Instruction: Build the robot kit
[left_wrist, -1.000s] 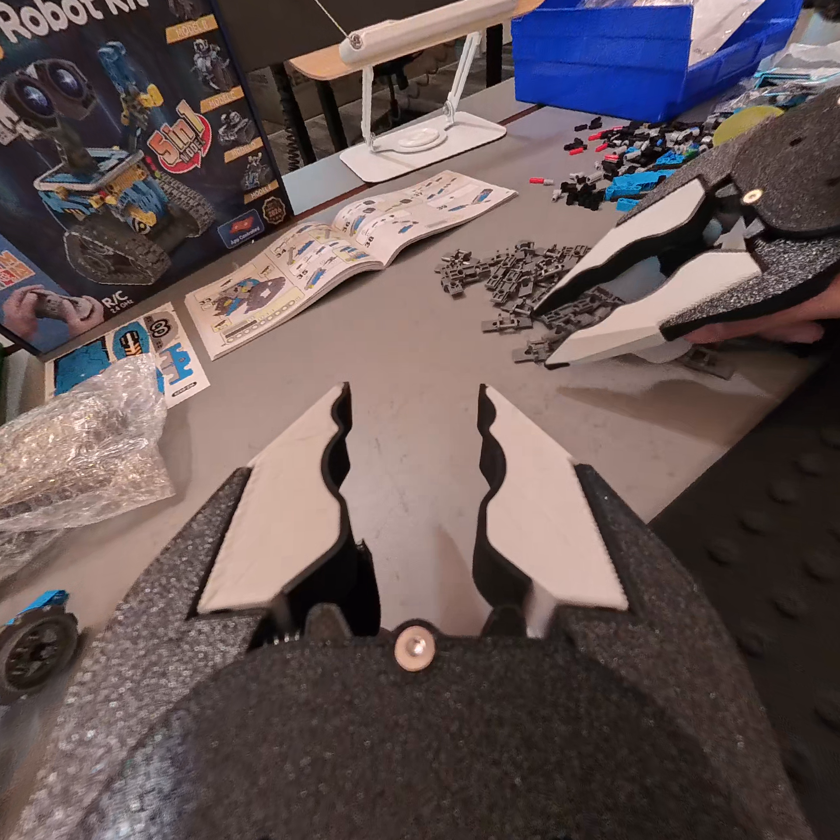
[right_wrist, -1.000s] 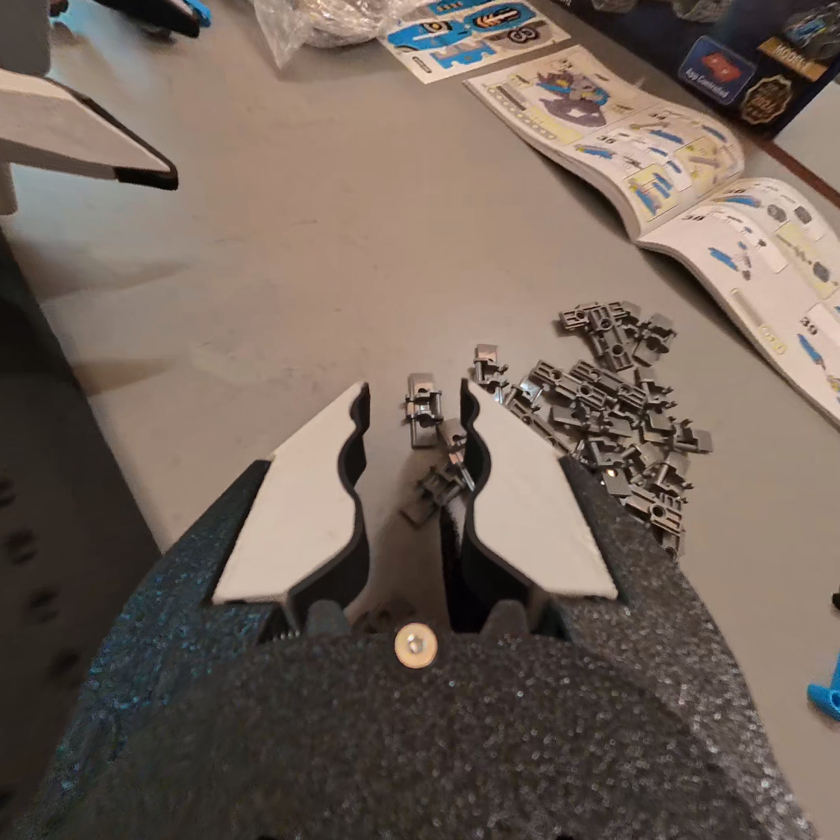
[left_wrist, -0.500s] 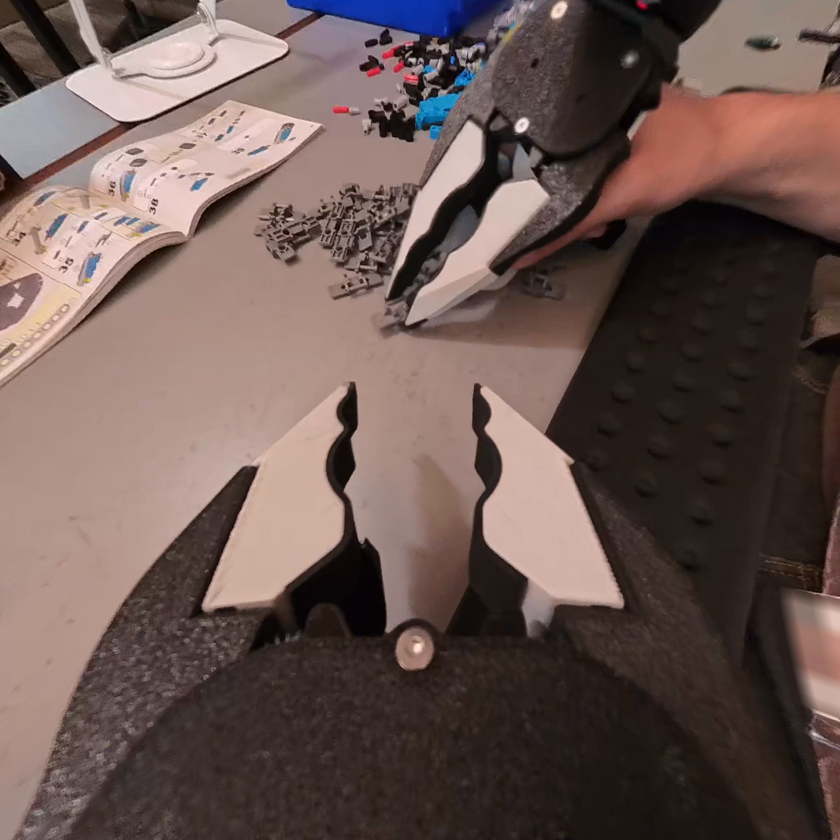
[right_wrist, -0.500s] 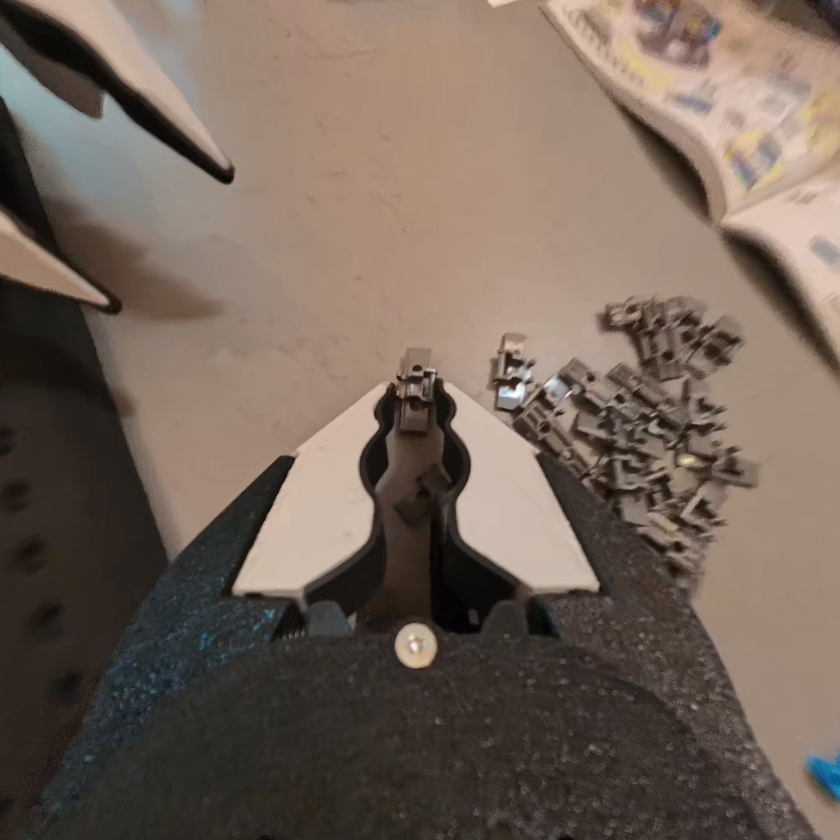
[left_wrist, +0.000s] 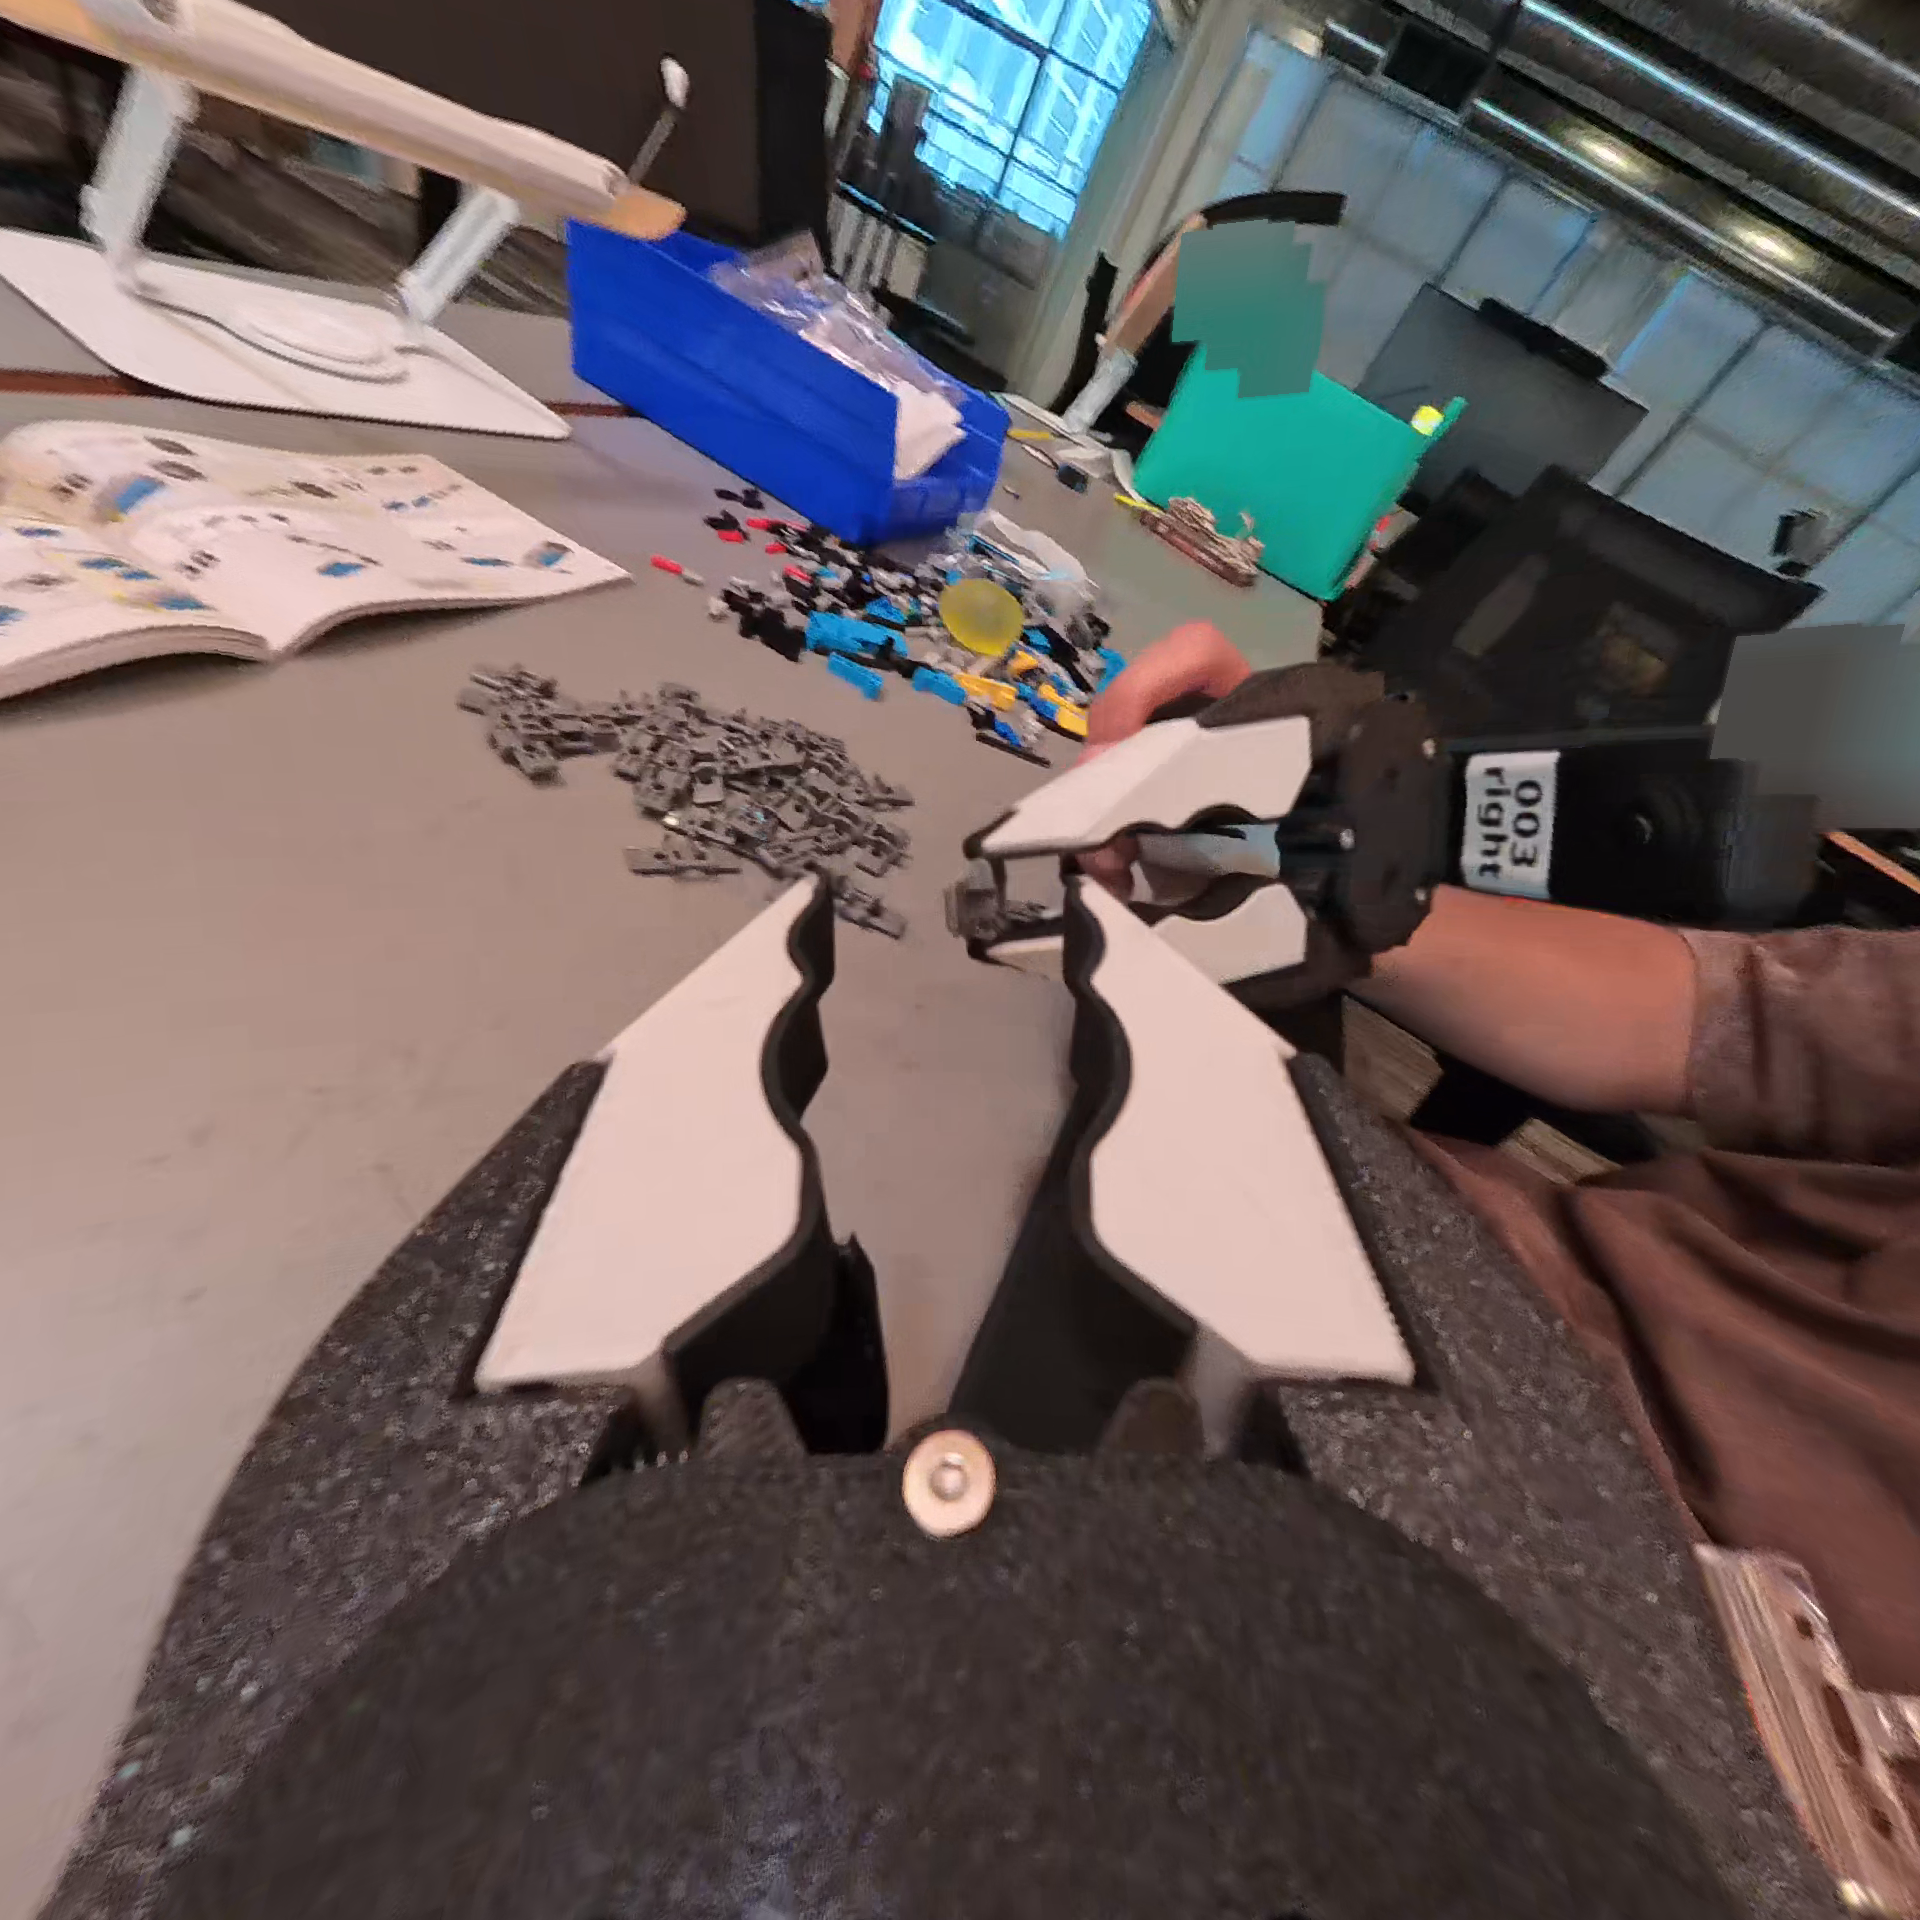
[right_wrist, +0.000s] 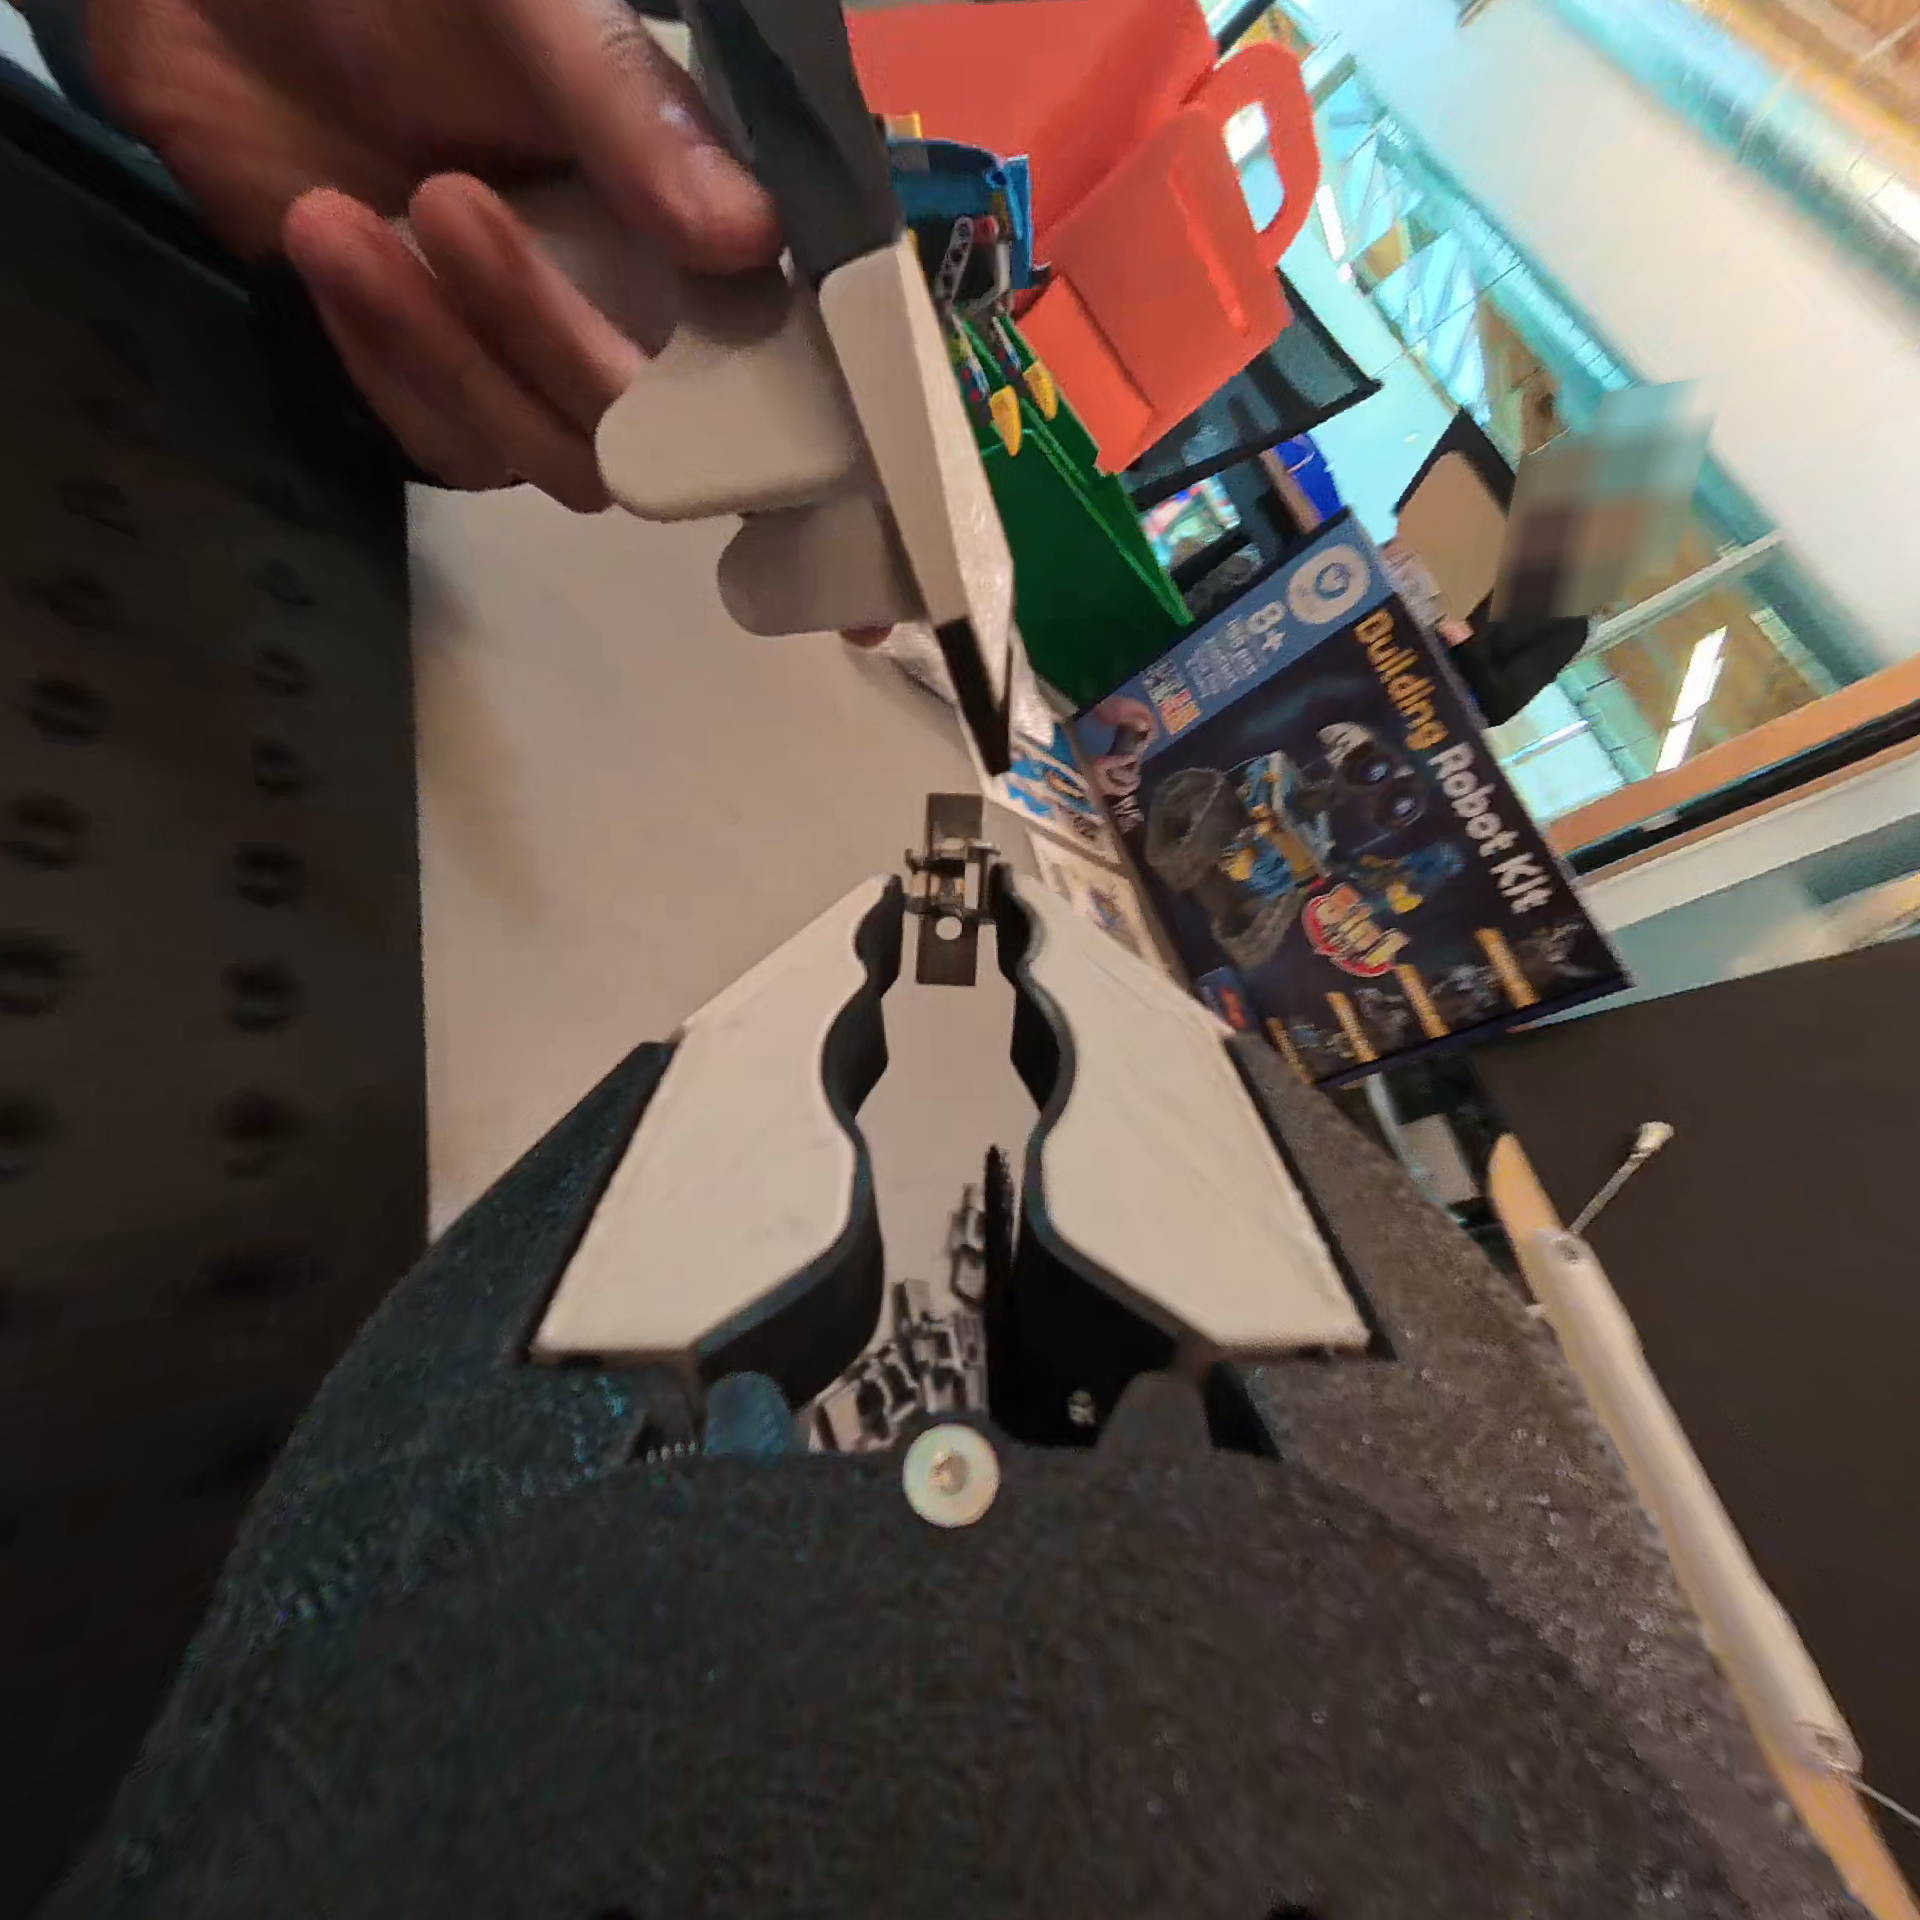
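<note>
- My right gripper: jaws clamped on one small grey track link, centre frame, lifted off the table.
- My left gripper: jaws apart, empty, tips just beside that link.
- Grey link pile: upper middle, near both grippers.

workshop | exposed ceiling ducts | parts bin | worktable

So on the counter: booklet far left, pile of small parts right of it, bin behind the pile.
</note>
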